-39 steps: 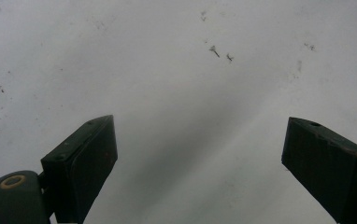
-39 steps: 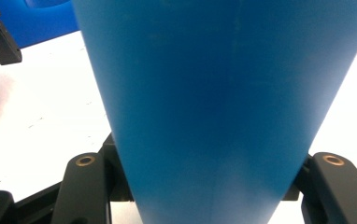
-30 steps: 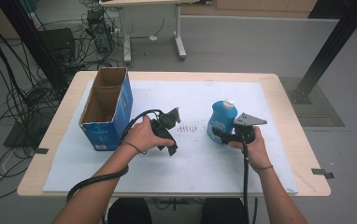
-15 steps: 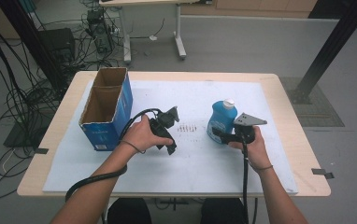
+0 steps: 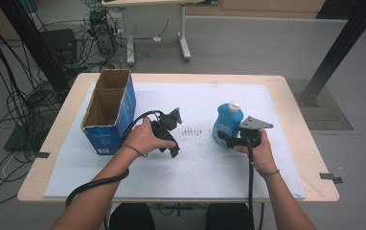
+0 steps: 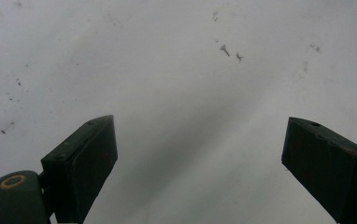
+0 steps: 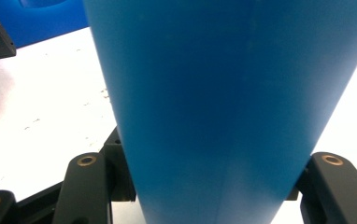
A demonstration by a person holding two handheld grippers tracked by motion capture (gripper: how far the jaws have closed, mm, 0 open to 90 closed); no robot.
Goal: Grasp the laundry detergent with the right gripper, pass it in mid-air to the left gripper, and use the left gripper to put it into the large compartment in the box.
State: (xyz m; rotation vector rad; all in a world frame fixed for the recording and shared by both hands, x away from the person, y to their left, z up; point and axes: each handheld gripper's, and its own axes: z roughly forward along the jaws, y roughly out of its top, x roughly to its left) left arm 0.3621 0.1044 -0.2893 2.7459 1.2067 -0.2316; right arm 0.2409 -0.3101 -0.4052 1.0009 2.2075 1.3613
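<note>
Your right tongs (image 5: 225,140) are clamped on the blue detergent bottle (image 5: 228,122), upright on the desk (image 5: 296,103). Your left tongs (image 5: 173,143) gape wide, empty, beside the blue cardboard box (image 5: 109,115).

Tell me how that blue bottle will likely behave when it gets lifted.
The blue bottle stands upright with its white cap on, so spills seem unlikely. Its smooth, tapering wall may slip between the right gripper fingers. It is probably rigid plastic; its fill level can't be seen.

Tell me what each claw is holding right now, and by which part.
The right claw is shut on the blue bottle, gripping its lower body. The left claw stands open over the white mat, holding nothing.
</note>
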